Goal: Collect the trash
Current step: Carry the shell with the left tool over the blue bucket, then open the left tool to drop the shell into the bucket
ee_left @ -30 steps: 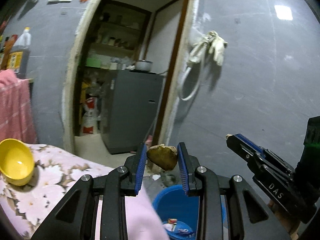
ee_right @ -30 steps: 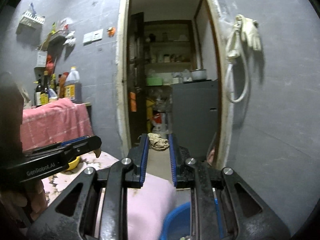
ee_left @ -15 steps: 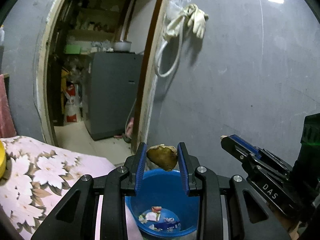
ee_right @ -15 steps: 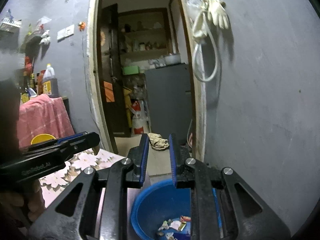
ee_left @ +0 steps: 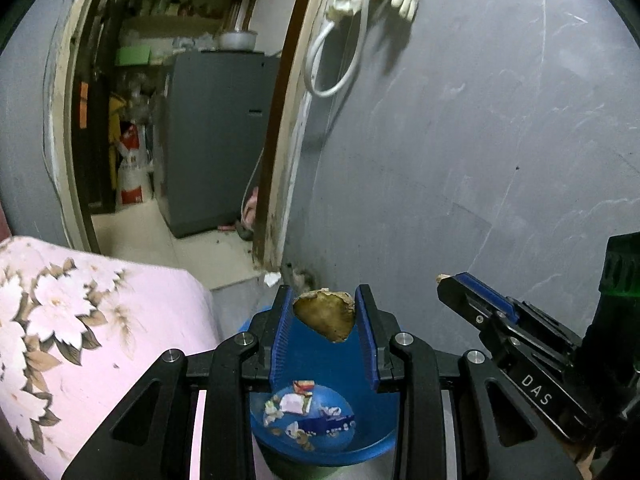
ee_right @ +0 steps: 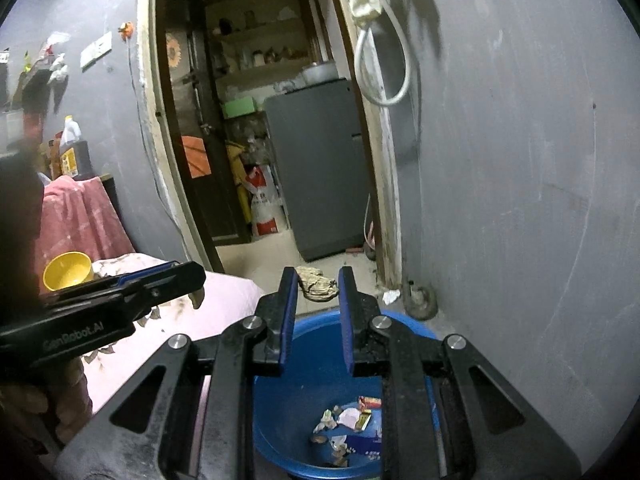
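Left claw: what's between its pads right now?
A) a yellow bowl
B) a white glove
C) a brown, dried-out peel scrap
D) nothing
C: the left claw is clamped on a brown peel scrap, poised above the blue bucket that already holds wrappers.

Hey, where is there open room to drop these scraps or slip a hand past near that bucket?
The blue bucket is open-topped; its near inner wall is bare, with wrappers only at the bottom. The tiled floor through the doorway is clear up to the grey cabinet. It is tight between the bucket and the floral tablecloth.
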{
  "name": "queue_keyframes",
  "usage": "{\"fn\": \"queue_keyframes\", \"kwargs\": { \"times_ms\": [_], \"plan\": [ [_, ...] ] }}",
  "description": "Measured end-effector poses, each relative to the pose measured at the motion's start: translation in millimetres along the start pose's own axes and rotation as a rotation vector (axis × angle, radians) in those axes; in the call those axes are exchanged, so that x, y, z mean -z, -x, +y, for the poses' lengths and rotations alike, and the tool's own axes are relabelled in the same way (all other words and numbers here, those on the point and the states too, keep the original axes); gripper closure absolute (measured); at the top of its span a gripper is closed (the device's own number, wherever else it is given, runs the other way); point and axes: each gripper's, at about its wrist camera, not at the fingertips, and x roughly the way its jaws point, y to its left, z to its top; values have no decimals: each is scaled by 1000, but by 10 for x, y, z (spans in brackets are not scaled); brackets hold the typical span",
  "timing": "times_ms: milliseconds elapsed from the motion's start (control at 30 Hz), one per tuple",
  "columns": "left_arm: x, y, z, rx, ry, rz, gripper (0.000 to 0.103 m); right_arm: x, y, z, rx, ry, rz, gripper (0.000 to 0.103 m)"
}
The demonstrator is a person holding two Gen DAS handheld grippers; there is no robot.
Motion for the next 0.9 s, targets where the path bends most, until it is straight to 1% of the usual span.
{"fn": "queue_keyframes", "kwargs": {
  "times_ms": [200, 267, 300, 500, 633, 900],
  "plan": [
    [124, -301, 77, -3, 39, 95, 75, 138, -161, -120, 10, -35, 60, 53],
    [162, -361, 104, -4, 53, 112, 69, 179, -208, -159, 17, -49, 76, 53],
    [170, -388, 120, -5, 58, 116, 67, 201, -229, -180, 19, -57, 84, 53],
    [213, -449, 160, -17, 68, 137, 66, 264, -278, -253, 30, -83, 112, 52],
    [220, -434, 173, -25, 71, 135, 63, 278, -273, -265, 33, -92, 117, 49],
    [203, -358, 175, -35, 66, 127, 63, 247, -262, -224, 31, -95, 110, 45]
  ]
}}
